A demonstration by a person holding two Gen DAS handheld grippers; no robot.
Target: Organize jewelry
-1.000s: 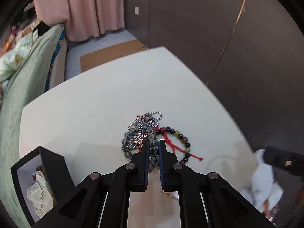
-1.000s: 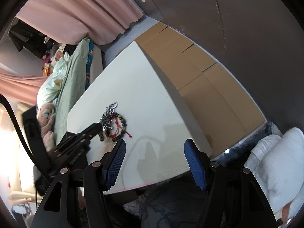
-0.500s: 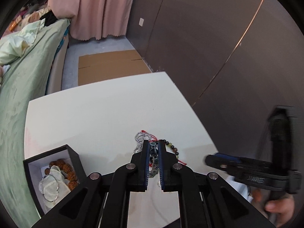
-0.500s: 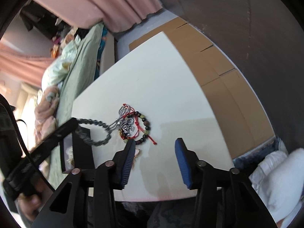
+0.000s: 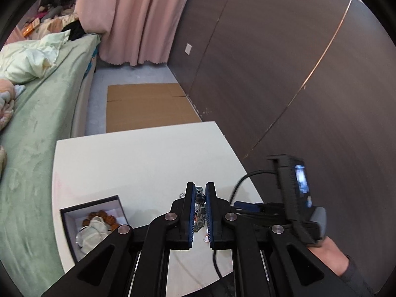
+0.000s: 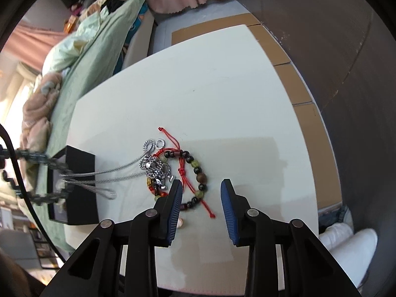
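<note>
The left gripper (image 5: 200, 199) is clamped on a grey-green bead bracelet (image 6: 40, 159), held in the air above the black box (image 6: 74, 188) at the table's left edge. The bracelet's loop stretches sideways toward the jewelry pile (image 6: 157, 170), with silver chains (image 6: 116, 173) trailing taut between them. The right gripper (image 6: 201, 200) hangs with its jaws wide apart over a red-cord bead bracelet (image 6: 195, 173) lying flat on the white table (image 6: 210, 79). The bracelet's left end is cut off; the pile is too tangled to sort.
</note>
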